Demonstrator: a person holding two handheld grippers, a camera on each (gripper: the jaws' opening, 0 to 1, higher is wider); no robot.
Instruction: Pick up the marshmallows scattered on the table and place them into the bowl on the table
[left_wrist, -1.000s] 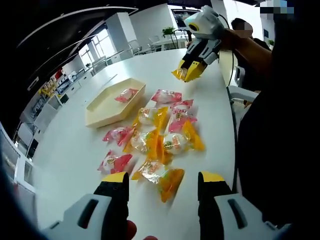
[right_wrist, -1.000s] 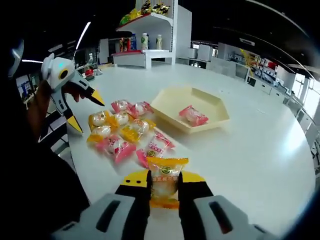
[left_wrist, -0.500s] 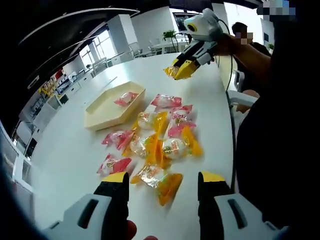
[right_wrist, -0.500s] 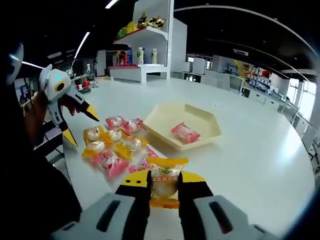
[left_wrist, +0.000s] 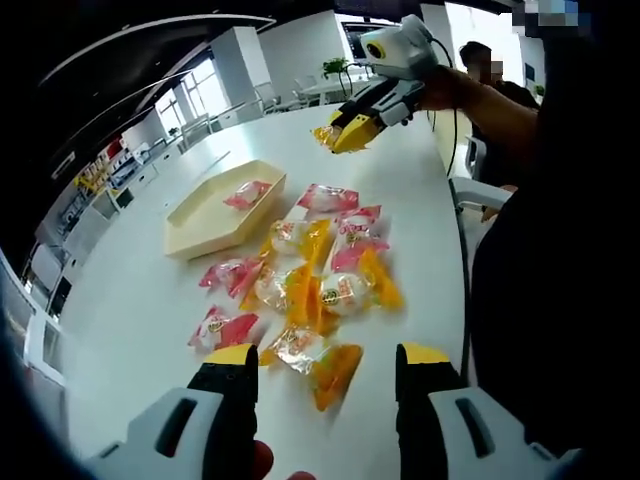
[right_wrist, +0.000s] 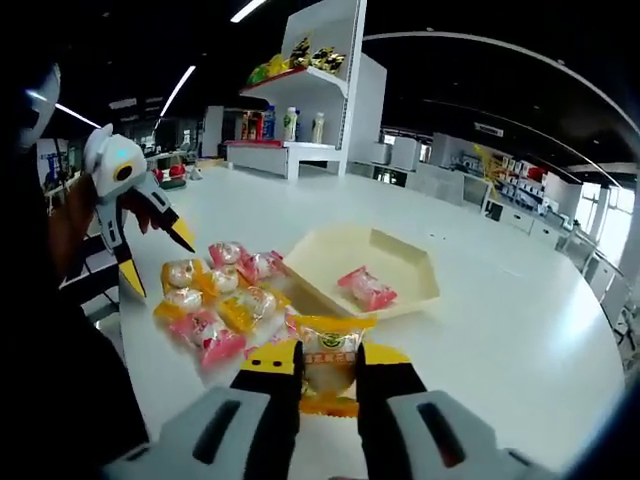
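A cream six-sided bowl (left_wrist: 200, 225) (right_wrist: 420, 272) sits on the white table with one pink-wrapped marshmallow (left_wrist: 248, 194) (right_wrist: 367, 288) in it. Beside it lies a heap of pink and yellow wrapped marshmallows (left_wrist: 312, 272) (right_wrist: 215, 302). My right gripper (right_wrist: 328, 362) is shut on a yellow-wrapped marshmallow (right_wrist: 328, 352). In the left gripper view the right gripper (left_wrist: 345, 132) hangs in the air beyond the heap. My left gripper (left_wrist: 327, 356) stands open at the near end of the heap, an orange packet (left_wrist: 318, 362) lying between its jaws. In the right gripper view the left gripper (right_wrist: 158, 258) hovers open to the left of the heap.
The table's edge (left_wrist: 462, 300) runs close along the right of the heap, with a person's dark clothing beyond it. A white shelf with goods (right_wrist: 312, 95) stands past the table's far side. Bare table surface (right_wrist: 520, 330) lies right of the bowl.
My right gripper has carried the yellow marshmallow higher and further over the table toward the bowl's side. The left gripper has stayed open over the heap's near end.
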